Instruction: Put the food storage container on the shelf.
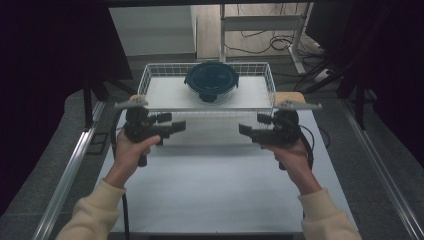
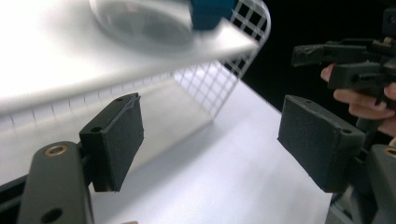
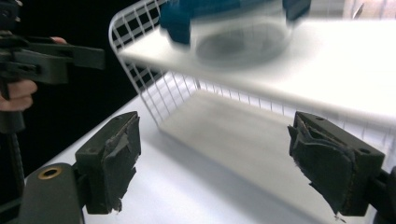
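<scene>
A round glass container with a dark blue lid stands in a white wire basket at the far end of the white table. My left gripper hovers just before the basket's front left part, jaws pointing inward, open and empty. My right gripper mirrors it at the front right, also open and empty. In the left gripper view the pads stand wide apart below the blurred container. The right gripper view has its worn pads spread under the container and basket.
The basket's floor sits raised above the table on its wire walls. Metal rails run along both table sides. A white frame and cables lie on the floor behind. Each gripper view shows the other hand's gripper at its edge.
</scene>
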Available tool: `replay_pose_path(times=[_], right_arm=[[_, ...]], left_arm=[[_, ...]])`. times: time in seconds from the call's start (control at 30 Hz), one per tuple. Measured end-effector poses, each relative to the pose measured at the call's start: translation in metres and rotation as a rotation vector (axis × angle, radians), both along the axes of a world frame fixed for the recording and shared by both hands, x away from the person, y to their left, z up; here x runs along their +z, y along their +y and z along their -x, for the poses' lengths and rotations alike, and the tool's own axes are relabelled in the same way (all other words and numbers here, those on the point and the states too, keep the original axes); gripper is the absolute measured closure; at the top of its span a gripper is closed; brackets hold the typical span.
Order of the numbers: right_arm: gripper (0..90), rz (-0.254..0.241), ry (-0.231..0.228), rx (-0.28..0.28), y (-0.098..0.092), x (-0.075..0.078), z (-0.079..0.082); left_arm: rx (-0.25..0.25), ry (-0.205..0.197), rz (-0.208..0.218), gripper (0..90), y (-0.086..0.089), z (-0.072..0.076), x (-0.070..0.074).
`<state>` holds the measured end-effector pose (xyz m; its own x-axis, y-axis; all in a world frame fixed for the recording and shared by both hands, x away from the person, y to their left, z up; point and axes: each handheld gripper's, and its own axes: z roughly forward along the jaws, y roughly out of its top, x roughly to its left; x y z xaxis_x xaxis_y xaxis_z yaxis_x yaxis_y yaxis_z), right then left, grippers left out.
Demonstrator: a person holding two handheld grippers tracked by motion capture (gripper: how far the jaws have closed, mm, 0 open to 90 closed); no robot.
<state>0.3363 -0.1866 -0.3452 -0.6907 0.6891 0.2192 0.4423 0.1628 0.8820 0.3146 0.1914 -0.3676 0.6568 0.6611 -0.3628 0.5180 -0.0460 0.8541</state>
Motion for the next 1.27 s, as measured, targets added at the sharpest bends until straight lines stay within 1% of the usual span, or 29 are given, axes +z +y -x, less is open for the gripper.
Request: replay_pose_path(times=[0.07,0.1,0.17,0.23,0.3,0.37,0.47,0.53,0.6,0.67,0.73,0.77,0.83,0.9,0.97,1.1,1.27], right_arm=[[17.0,0.01,-0.01,-0.001,-0.008,-0.015,0.015],[17.0,0.028,-0.017,-0.003,-0.013,-0.023,0.024],[17.1,0.05,-0.032,-0.008,-0.02,-0.034,0.035],[17.9,0.061,-0.039,-0.015,-0.028,-0.048,0.046],[18.0,0.065,-0.017,-0.02,-0.037,-0.063,0.055],[18.3,0.076,-0.006,-0.028,-0.044,-0.078,0.063],[18.7,0.1,0.014,-0.039,-0.054,-0.099,0.073],[18.6,0.131,0.032,-0.041,-0.057,-0.112,0.076],[18.7,0.161,0.044,-0.044,-0.06,-0.125,0.08],[18.6,0.168,0.07,-0.046,-0.061,-0.136,0.082],[18.6,0.166,0.098,-0.048,-0.06,-0.143,0.082],[18.6,0.169,0.1,-0.043,-0.059,-0.144,0.082],[18.6,0.179,0.082,-0.041,-0.055,-0.143,0.083],[18.6,0.171,0.071,-0.038,-0.054,-0.142,0.084],[18.7,0.174,0.059,-0.041,-0.054,-0.141,0.085],[18.6,0.188,0.058,-0.047,-0.055,-0.143,0.084],[18.2,0.192,0.046,-0.058,-0.058,-0.144,0.082]], left_arm=[[0.006,0.002,-0.021,21.3,0.0,0.018,-0.017],[0.011,-0.002,-0.031,21.3,0.0,0.022,-0.023],[0.026,0.0,-0.07,21.2,0.0,0.035,-0.039],[0.026,0.013,-0.099,21.1,-0.001,0.045,-0.057],[0.023,0.035,-0.127,20.9,-0.001,0.053,-0.074],[0.024,0.054,-0.159,20.8,-0.002,0.06,-0.09],[0.033,0.073,-0.2,20.5,-0.001,0.068,-0.108],[0.035,0.086,-0.227,20.3,0.0,0.071,-0.119],[0.049,0.1,-0.231,20.4,0.001,0.074,-0.129],[0.049,0.12,-0.242,20.5,0.002,0.075,-0.138],[0.054,0.13,-0.245,20.5,0.002,0.074,-0.141],[0.056,0.126,-0.244,20.4,0.002,0.074,-0.14],[0.067,0.102,-0.25,20.4,0.002,0.074,-0.137],[0.073,0.092,-0.244,20.4,0.004,0.076,-0.136],[0.078,0.092,-0.248,20.4,0.005,0.075,-0.138],[0.082,0.095,-0.266,20.1,0.005,0.074,-0.142],[0.093,0.084,-0.286,20.0,0.006,0.074,-0.143]])
